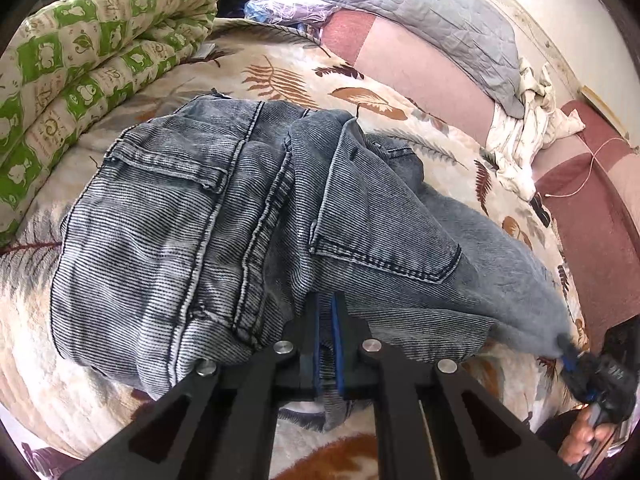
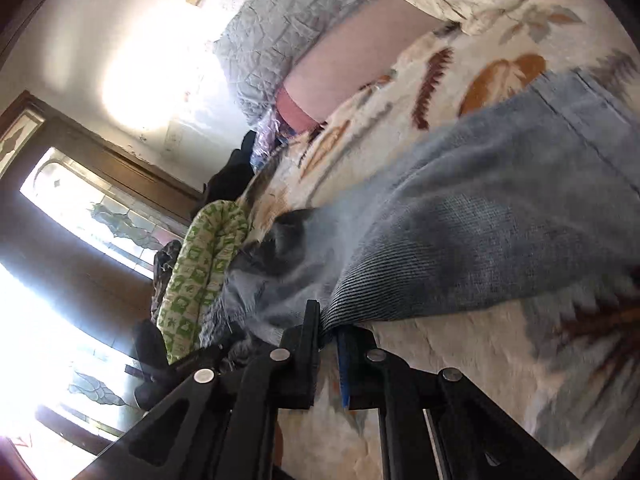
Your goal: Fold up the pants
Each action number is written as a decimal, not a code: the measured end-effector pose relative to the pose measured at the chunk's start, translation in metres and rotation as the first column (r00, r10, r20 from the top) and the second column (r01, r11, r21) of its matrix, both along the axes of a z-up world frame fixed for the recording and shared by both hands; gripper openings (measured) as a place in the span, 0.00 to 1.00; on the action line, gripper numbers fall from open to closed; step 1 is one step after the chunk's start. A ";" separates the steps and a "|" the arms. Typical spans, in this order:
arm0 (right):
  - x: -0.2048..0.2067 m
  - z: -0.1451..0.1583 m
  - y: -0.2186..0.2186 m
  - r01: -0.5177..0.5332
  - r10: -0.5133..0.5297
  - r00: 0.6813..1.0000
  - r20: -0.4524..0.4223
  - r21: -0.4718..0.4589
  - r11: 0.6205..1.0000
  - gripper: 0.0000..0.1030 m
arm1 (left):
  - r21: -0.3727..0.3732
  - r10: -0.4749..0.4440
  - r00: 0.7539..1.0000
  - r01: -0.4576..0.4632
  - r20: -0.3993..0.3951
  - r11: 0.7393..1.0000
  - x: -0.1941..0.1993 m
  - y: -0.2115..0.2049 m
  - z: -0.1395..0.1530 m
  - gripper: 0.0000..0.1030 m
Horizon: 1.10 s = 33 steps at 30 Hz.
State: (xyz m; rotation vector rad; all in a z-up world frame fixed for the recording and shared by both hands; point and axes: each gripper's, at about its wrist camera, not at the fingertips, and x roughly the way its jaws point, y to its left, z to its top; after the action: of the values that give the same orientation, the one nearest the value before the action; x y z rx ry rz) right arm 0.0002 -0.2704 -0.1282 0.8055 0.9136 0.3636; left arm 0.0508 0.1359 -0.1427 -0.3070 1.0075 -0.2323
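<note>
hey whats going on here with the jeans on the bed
A person is folding a pair of grey-blue jeans on a bed covered with a leaf-print blanket, using a handheld claw in each hand. The left claw is shut on denim near the seat and back pockets. The right claw is shut on another part, pulling it out to the side. The jeans are still bunched, not yet neatly folded.

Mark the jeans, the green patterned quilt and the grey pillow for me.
jeans (image 1: 168,216), left wrist view, on the seat panel below the back pocket flap.
green patterned quilt (image 1: 92,60), left wrist view, on its rolled top fold.
grey pillow (image 1: 424,12), left wrist view, on the middle of its quilted face.
</note>
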 end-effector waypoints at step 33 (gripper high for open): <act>0.118 -0.024 -0.106 -0.026 -0.056 0.977 -0.207 -0.375 0.927 0.62 | 0.421 -0.122 0.992 0.105 0.013 0.901 0.070 -0.048 0.002 0.13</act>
State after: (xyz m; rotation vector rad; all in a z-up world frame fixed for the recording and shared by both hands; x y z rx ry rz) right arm 0.1182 -0.3766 -0.1520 0.5007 1.1369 0.0799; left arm 0.1213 0.0875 -0.1410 0.1505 1.0101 -0.1202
